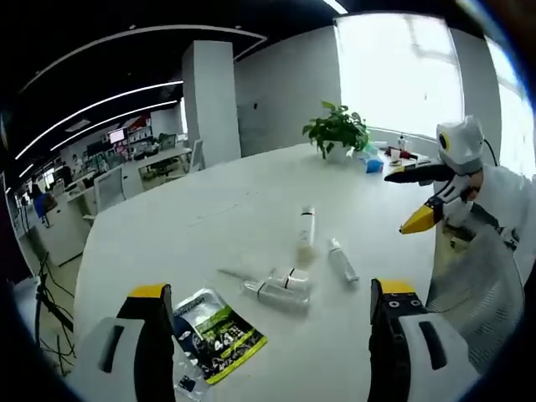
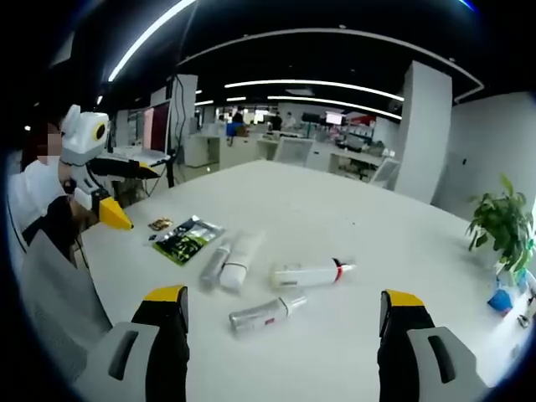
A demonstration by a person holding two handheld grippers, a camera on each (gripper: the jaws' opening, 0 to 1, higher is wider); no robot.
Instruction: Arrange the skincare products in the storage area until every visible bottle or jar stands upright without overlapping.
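- Closest to us in the left gripper view is our left gripper [image 1: 272, 335]. Its jaws are spread wide and hold nothing.
- Just past the left jaw lies a flat green and black packet [image 1: 219, 333]. It has writing on it, but the letters are too small and blurry for us to read.
- Further out on the white table [image 1: 167, 234] lie the skincare things, all on their sides: a fat tube [image 1: 278, 291], a tall bottle [image 1: 306, 232] and a small bottle [image 1: 342, 260]. None stands up yet.
- Our right gripper [image 1: 419, 199] shows at the right of this view, up in the air. A green plant [image 1: 337, 130] sits at the far end of the table.
- Closest to us in the right gripper view is our right gripper [image 2: 285, 335]. Its jaws are wide apart too, with nothing between them.
- Right in front of it lies a clear bottle [image 2: 266, 312]. Behind that are a bottle with a red band [image 2: 311, 274] and two white tubes [image 2: 228, 261] lying side by side and touching. We cannot read any labels.
- Our left gripper [image 2: 126, 194] hangs at the left of this view.
- We think the job has just begun. Next we should go down to the nearest bottle, pinch it and stand it up, away from the others.
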